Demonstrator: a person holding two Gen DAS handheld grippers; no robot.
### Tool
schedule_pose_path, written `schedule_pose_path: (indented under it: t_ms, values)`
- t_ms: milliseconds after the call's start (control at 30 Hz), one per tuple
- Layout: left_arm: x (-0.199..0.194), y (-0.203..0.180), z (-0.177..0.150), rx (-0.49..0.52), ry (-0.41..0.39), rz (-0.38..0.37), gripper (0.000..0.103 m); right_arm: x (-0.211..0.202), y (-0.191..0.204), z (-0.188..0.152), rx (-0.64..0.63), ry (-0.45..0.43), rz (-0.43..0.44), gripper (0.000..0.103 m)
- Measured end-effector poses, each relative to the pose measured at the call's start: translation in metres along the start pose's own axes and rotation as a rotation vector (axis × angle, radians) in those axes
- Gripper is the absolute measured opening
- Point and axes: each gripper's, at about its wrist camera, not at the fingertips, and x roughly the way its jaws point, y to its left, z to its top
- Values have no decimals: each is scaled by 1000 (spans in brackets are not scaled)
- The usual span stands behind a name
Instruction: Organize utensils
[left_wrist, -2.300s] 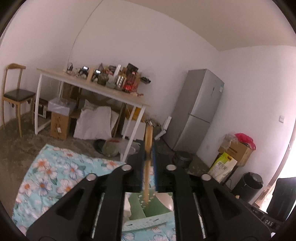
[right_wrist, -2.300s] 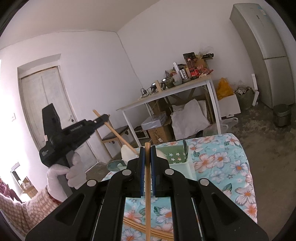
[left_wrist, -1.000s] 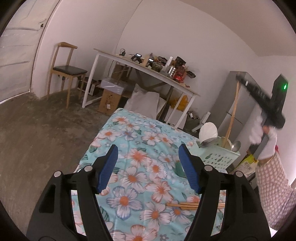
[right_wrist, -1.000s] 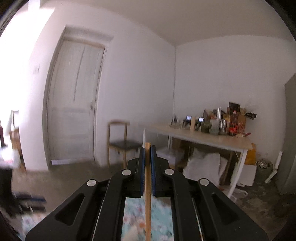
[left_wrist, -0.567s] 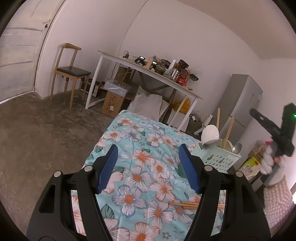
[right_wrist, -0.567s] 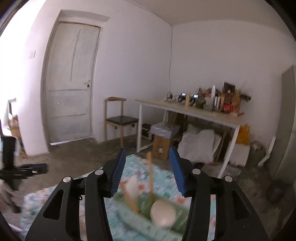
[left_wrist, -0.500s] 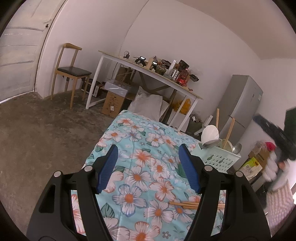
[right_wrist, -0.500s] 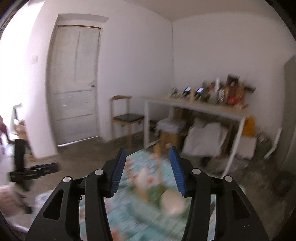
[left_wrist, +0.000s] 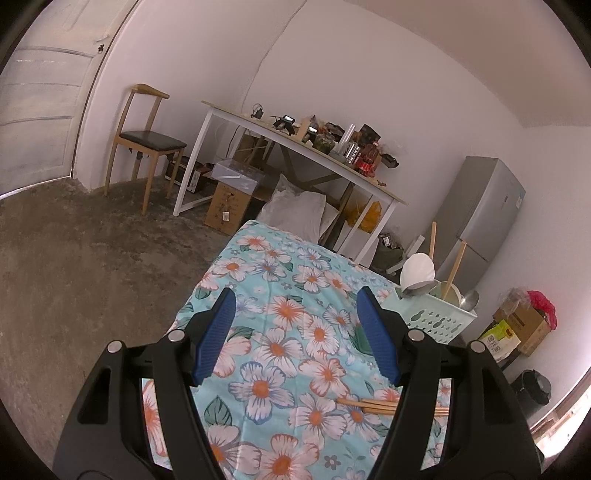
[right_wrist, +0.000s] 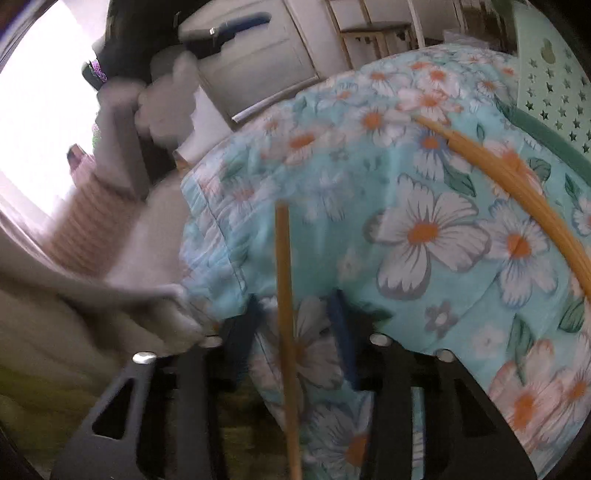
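Note:
My left gripper (left_wrist: 295, 332) is open and empty above the floral tablecloth (left_wrist: 280, 280). A pale green utensil basket (left_wrist: 436, 319) stands at the table's far right and holds a white spoon (left_wrist: 417, 271), wooden chopsticks (left_wrist: 454, 267) and a metal ladle (left_wrist: 469, 299). Several wooden chopsticks (left_wrist: 369, 404) lie on the cloth near my right finger. In the blurred right wrist view my right gripper (right_wrist: 295, 332) is open, with one chopstick (right_wrist: 286, 314) lying between its fingers. More chopsticks (right_wrist: 517, 188) lie beside the basket (right_wrist: 554, 74).
Beyond the table stand a white desk (left_wrist: 295, 140) crowded with clutter, a wooden chair (left_wrist: 147, 136), cardboard boxes and a grey fridge (left_wrist: 476, 218). In the right wrist view the other gripper and gloved hand (right_wrist: 162, 99) show at the upper left, past the table edge.
My right gripper let a chopstick go into the basket, opened, then swung down to the table over another chopstick. My left gripper has stayed open and nearly still.

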Motion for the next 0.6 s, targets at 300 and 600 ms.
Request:
schedule_pose_path:
  t_ms: [300,600]
  values:
    - [-8,0,1,7,1,-7,64,-24,-27,11,117,-94,-37,7]
    - [6,-20,-17,10,110,-36,64,-95,-96,22,367,-366,-182,7]
